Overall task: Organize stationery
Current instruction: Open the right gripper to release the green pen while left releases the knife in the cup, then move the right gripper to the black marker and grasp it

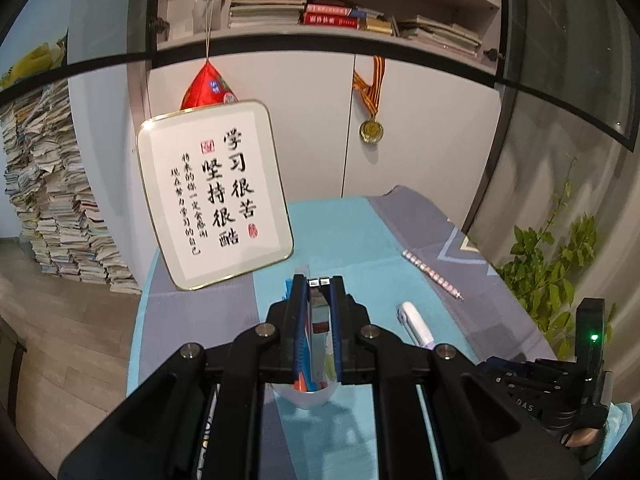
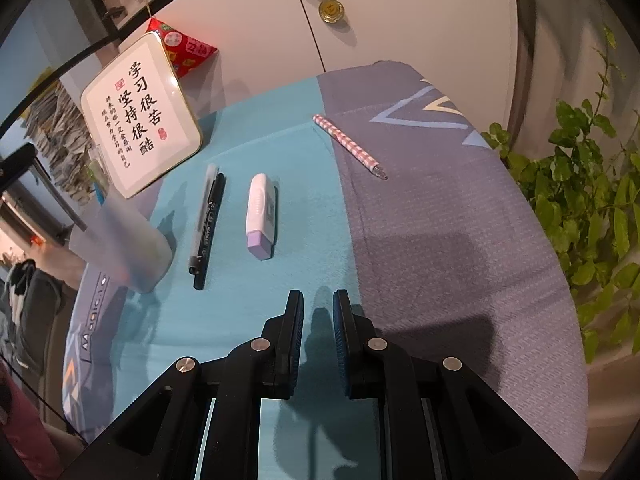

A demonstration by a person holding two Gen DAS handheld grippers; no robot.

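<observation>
The left gripper pinches a flat grey item above the cup; lower it straight, then release. The right gripper, slightly spread and empty, waits near the correction tape.

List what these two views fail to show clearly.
- Left wrist: the item clamped in the left gripper is mostly hidden by the fingers.
- Left wrist: the cup contents are blocked by the gripper.
- Right wrist: the cup is blurred, its inside unseen.
</observation>
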